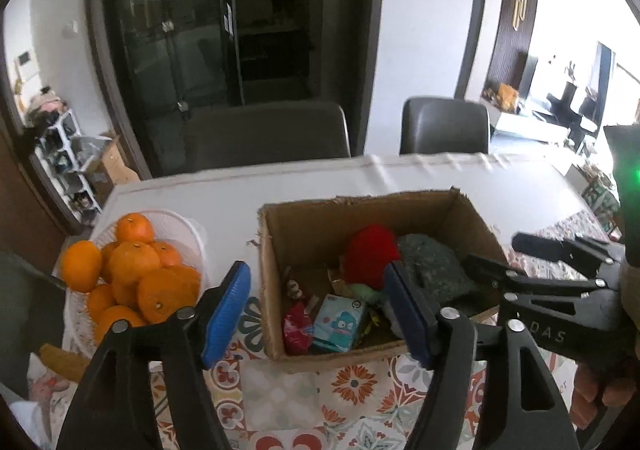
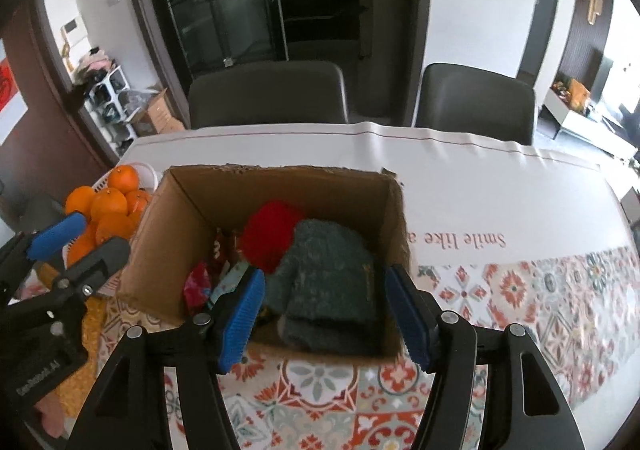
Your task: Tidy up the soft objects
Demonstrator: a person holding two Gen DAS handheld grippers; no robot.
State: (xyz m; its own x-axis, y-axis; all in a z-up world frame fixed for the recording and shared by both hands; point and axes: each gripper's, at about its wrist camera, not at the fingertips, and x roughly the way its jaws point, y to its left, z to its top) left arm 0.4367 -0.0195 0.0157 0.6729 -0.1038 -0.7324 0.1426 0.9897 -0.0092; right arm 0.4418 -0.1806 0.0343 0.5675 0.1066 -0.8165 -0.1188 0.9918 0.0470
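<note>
Though angled downward, both tongs (image 2: 324,314) spread above box (image 2: 192,206).

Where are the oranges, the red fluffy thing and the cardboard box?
oranges (image 1: 134,262), left wrist view, front of the pile.
red fluffy thing (image 2: 268,236), right wrist view, its middle.
cardboard box (image 2: 192,202), right wrist view, inner left wall.

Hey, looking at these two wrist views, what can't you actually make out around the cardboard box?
- Cardboard box floor: in the right wrist view, the grey-green knit item and the red fluffy item cover most of it.
- Small items beside the blue carton: left wrist view, too small and blurred to identify.
- Yellow object below the oranges: left wrist view, hidden by the left gripper finger.
</note>
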